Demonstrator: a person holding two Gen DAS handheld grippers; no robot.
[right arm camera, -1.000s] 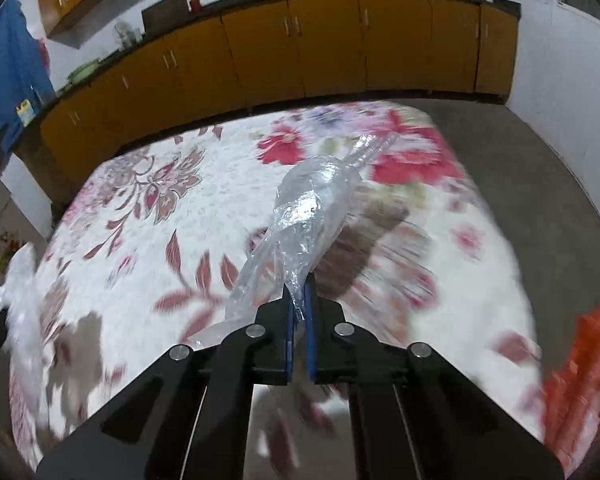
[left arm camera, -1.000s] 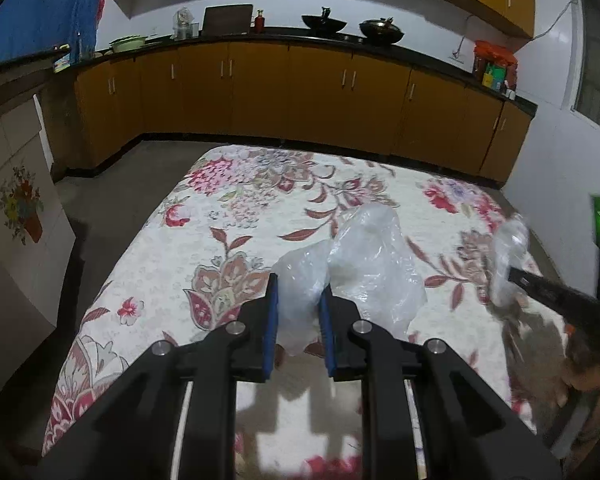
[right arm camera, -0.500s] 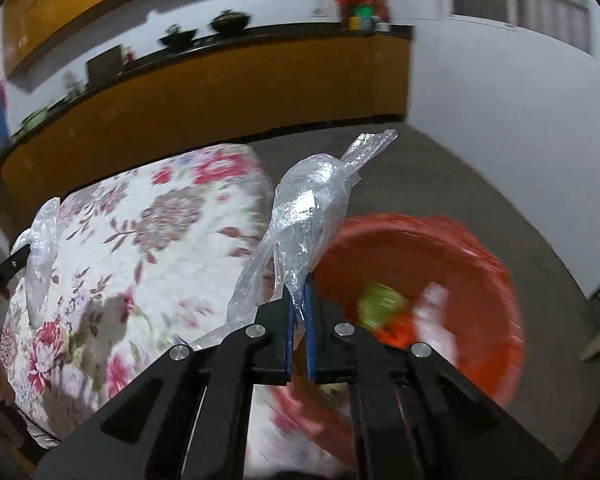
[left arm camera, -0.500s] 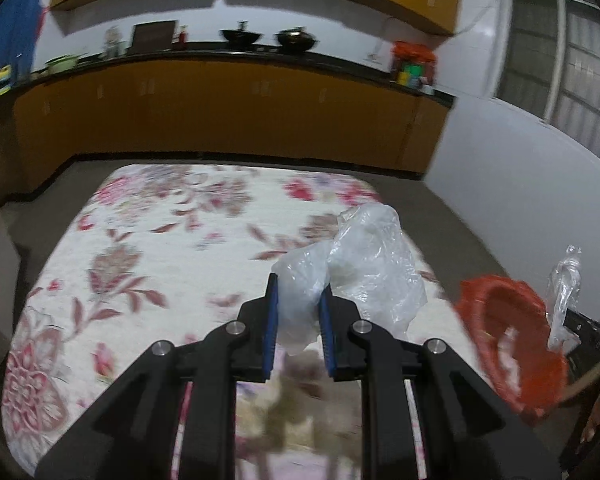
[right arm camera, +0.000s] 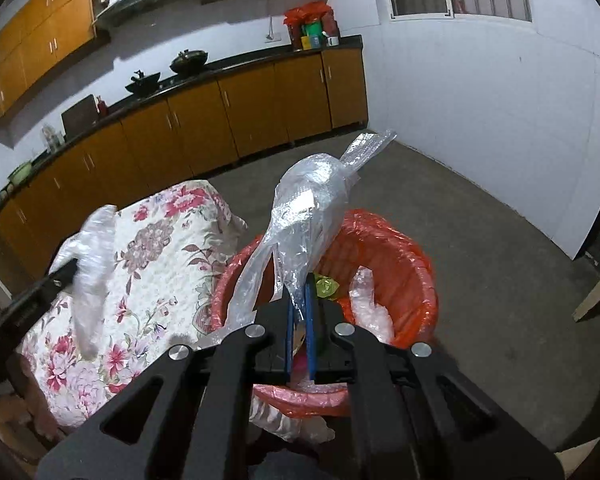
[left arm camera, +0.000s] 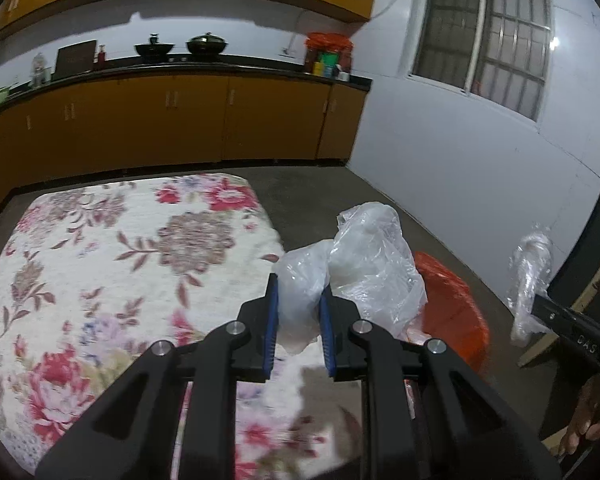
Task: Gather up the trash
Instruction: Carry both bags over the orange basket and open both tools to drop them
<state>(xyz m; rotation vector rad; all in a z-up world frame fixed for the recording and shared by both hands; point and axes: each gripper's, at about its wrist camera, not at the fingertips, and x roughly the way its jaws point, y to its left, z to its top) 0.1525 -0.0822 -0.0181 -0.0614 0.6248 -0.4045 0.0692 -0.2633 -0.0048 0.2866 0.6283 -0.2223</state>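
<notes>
Left gripper (left arm camera: 298,322) clamps a crumpled white plastic bag (left arm camera: 364,264); right gripper (right arm camera: 299,326) pinches clear bubble wrap (right arm camera: 308,204) above a red-lined bin (right arm camera: 416,264) beside the floral tabletop (right arm camera: 156,264)

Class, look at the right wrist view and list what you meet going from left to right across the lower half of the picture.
Left gripper holding a white plastic bag → floral tablecloth → clear plastic wrap in the right gripper → red bin → bare floor.
</notes>
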